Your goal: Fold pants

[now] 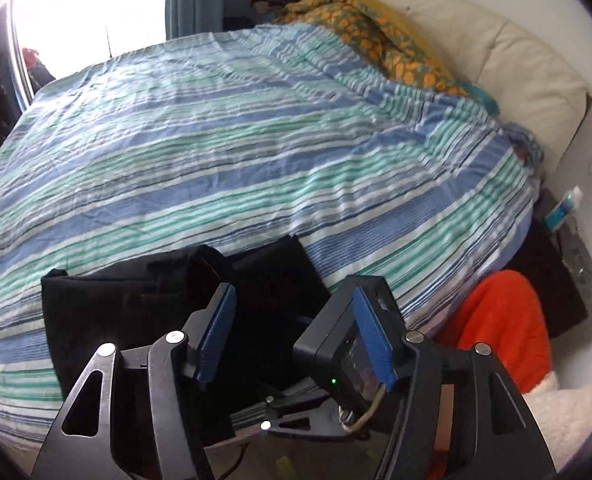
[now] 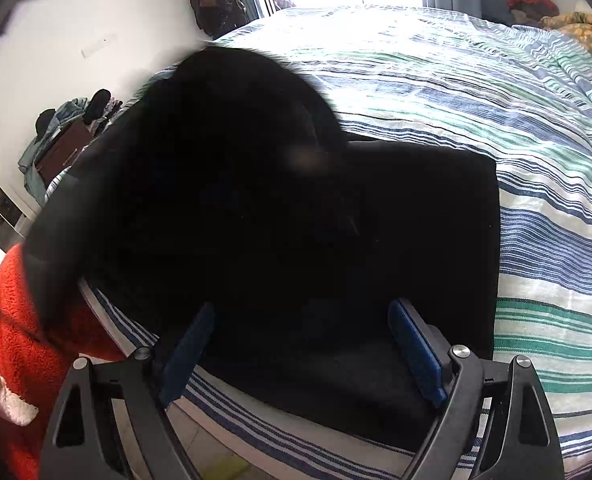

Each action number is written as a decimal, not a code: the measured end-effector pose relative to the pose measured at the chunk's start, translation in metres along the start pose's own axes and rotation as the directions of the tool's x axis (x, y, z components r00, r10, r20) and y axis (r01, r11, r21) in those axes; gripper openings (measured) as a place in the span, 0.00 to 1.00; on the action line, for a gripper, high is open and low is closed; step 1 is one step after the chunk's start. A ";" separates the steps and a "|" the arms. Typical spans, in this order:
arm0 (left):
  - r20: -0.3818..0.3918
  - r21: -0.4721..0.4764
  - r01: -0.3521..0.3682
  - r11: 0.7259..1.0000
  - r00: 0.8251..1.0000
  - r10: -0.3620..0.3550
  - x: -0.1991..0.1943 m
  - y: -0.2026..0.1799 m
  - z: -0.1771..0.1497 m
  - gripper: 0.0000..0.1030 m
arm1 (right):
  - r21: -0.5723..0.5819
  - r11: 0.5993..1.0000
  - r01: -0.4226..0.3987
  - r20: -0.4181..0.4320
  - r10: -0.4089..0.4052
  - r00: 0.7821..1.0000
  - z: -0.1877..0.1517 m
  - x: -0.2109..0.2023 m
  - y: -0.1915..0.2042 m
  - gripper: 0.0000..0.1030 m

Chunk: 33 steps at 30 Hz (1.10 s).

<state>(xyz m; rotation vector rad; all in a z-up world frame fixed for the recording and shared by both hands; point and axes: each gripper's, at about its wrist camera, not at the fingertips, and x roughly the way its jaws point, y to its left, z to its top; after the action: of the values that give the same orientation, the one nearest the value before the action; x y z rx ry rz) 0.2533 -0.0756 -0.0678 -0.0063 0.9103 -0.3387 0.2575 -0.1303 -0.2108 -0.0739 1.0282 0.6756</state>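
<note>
Pants (image 2: 395,220) folded black on striped bedspread (image 1: 256,140), 6 o'clock edge | left gripper (image 1: 296,336) wide, nothing between | right gripper (image 2: 307,344) wide, hovering over pants

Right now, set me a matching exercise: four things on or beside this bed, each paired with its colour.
Things:
1. pants
2. bedcover
3. pillow
4. fleece beside the bed

Colours:
A. cream
B. orange-red
C. black
D. blue, green and white stripes

Pairs: 1-C, 2-D, 3-A, 4-B
</note>
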 end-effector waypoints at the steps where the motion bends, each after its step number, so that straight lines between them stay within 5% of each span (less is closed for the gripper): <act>1: 0.019 -0.041 0.011 0.999 1.000 -0.011 -0.016 0.018 0.002 0.67 | 0.003 1.000 -0.011 -0.004 0.011 1.000 0.000 -0.001 -0.002 0.86; 5: 0.063 -0.258 -0.091 0.962 0.992 0.111 -0.060 0.121 -0.007 0.73 | 0.055 0.996 -0.064 -0.036 0.066 0.997 0.004 -0.017 -0.013 0.85; 8: 0.008 -0.406 -0.231 0.884 0.967 0.256 -0.067 0.196 -0.040 0.74 | 0.114 0.980 -0.161 -0.032 0.165 0.986 0.003 -0.037 -0.020 0.84; 10: -0.037 -0.483 -0.274 0.832 0.955 0.293 -0.062 0.228 -0.072 0.74 | 0.139 0.945 -0.297 -0.009 0.301 0.953 0.002 -0.044 -0.014 0.84; 13: -0.099 -0.549 -0.314 0.775 0.945 0.313 -0.043 0.251 -0.115 0.73 | 0.155 0.866 -0.476 -0.008 0.483 0.876 0.003 -0.035 0.010 0.84; 15: -0.128 -0.561 -0.331 0.759 0.940 0.316 -0.029 0.254 -0.134 0.72 | 0.123 0.866 -0.485 -0.044 0.493 0.869 0.008 -0.019 0.032 0.84; 17: -0.141 -0.553 -0.347 0.758 0.935 0.325 -0.018 0.250 -0.143 0.72 | 0.068 0.874 -0.481 -0.097 0.485 0.869 0.012 -0.002 0.052 0.69; 19: -0.144 -0.545 -0.359 0.758 0.930 0.337 -0.015 0.246 -0.145 0.72 | 0.017 0.910 -0.414 -0.191 0.410 0.892 0.019 0.011 0.068 0.16; 23: -0.062 -0.480 -0.335 0.811 0.935 0.349 -0.019 0.221 -0.132 0.73 | -0.115 0.935 -0.336 -0.128 0.321 0.938 0.069 -0.023 0.075 0.11; 27: -0.048 -0.333 -0.303 0.893 0.951 0.305 0.022 0.187 -0.109 0.74 | -0.128 0.973 -0.194 -0.037 0.191 0.981 0.118 -0.029 0.036 0.11; 30: -0.108 -0.254 -0.353 0.901 0.936 0.336 0.059 0.178 -0.107 0.74 | 0.086 0.976 -0.201 -0.076 0.208 0.975 0.127 -0.005 -0.025 0.27; 33: -0.104 -0.283 -0.338 0.897 0.941 0.322 0.062 0.179 -0.112 0.73 | 0.306 0.913 -0.270 -0.010 0.287 0.958 0.117 -0.008 -0.081 0.32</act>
<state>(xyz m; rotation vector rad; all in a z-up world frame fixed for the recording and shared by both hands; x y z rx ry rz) 0.2530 0.0910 -0.2111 -0.1193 0.9911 0.1192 0.3882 -0.1563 -0.1620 0.3298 1.1977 0.7696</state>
